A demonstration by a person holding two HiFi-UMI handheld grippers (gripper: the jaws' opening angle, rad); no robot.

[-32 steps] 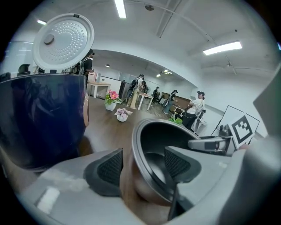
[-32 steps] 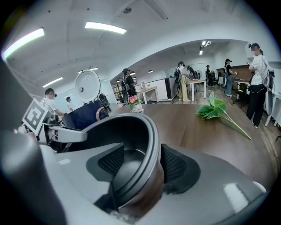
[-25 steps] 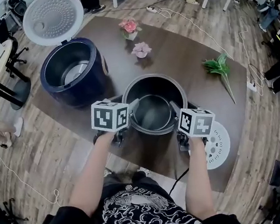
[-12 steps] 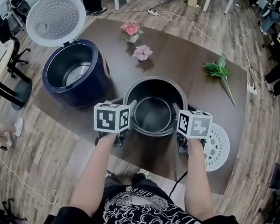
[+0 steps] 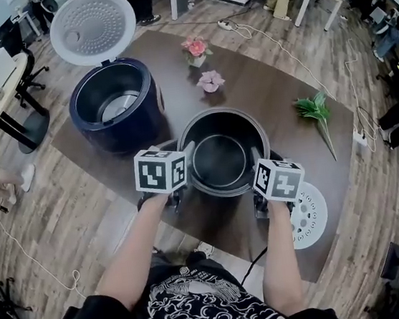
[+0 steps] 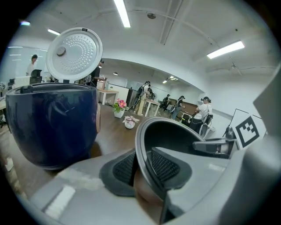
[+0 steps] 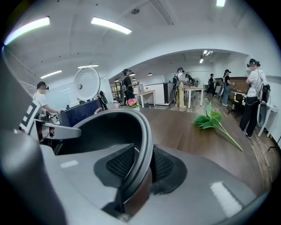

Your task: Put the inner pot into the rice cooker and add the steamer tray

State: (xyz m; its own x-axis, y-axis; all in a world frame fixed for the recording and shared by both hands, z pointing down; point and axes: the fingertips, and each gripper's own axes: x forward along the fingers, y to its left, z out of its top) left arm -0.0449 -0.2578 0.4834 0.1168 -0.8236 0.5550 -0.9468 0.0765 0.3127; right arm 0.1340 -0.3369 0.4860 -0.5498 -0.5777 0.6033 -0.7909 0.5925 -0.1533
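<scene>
Our left tongs [image 6: 141, 166] and right tongs [image 7: 139, 165] are closing on the inner pot [image 5: 220, 161] (its rim sits between each pair). We squeeze evenly, then lift level.

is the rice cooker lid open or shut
Open. The white lid stands tipped back above the blue rice cooker, whose cavity is exposed.

Table [image 5: 267, 67]: dark brown.
Pink flowers [image 5: 196, 49]: I see them far side.
Paler flowers [image 5: 210, 81]: just nearer.
Leafy sprig [image 5: 314, 108]: lying right.
</scene>
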